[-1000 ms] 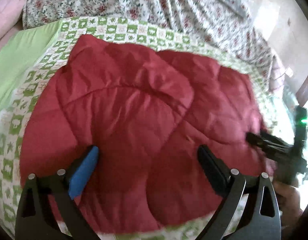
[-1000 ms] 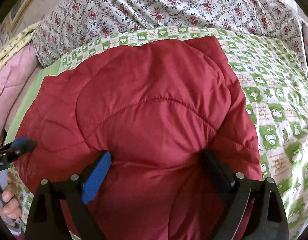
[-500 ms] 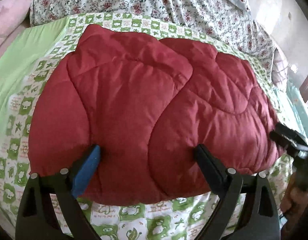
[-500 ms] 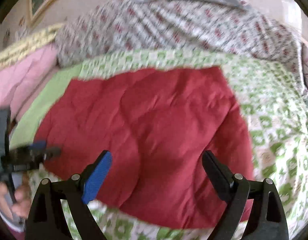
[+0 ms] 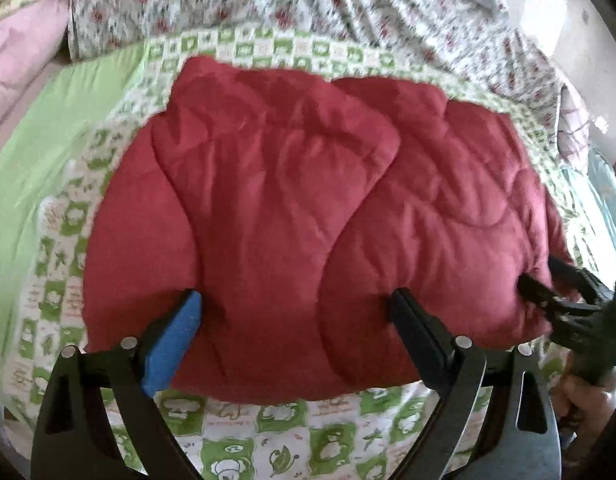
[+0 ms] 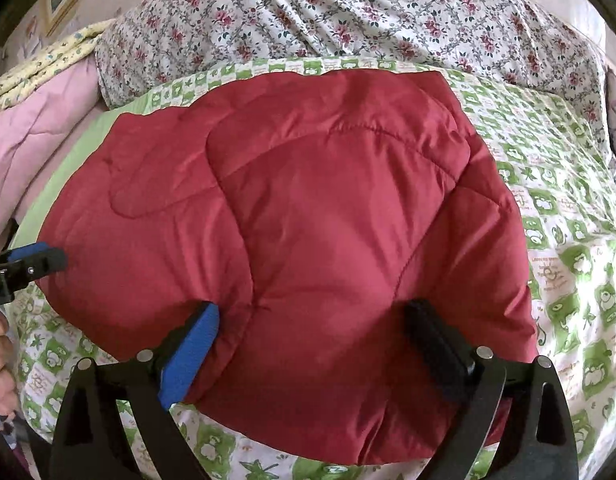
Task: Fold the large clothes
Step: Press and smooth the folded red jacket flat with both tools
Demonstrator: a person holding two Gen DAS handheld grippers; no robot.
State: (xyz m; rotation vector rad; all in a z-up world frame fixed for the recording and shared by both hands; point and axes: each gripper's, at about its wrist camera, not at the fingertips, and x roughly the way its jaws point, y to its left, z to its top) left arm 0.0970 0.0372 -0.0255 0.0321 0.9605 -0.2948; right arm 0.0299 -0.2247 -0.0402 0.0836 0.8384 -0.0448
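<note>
Puffiness is the hazard: the red padded jacket lies folded on the green-checked bedspread, bulging between the wide-apart tips of left tongs and right tongs, and may spring open unpressed. Against half a second earlier, both tongs sit nearer, the right view steadier.

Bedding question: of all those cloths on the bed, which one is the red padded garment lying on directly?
The green-and-white checked sheet, printed with little pictures; the floral cover and pink quilt lie beyond the red padded garment.
</note>
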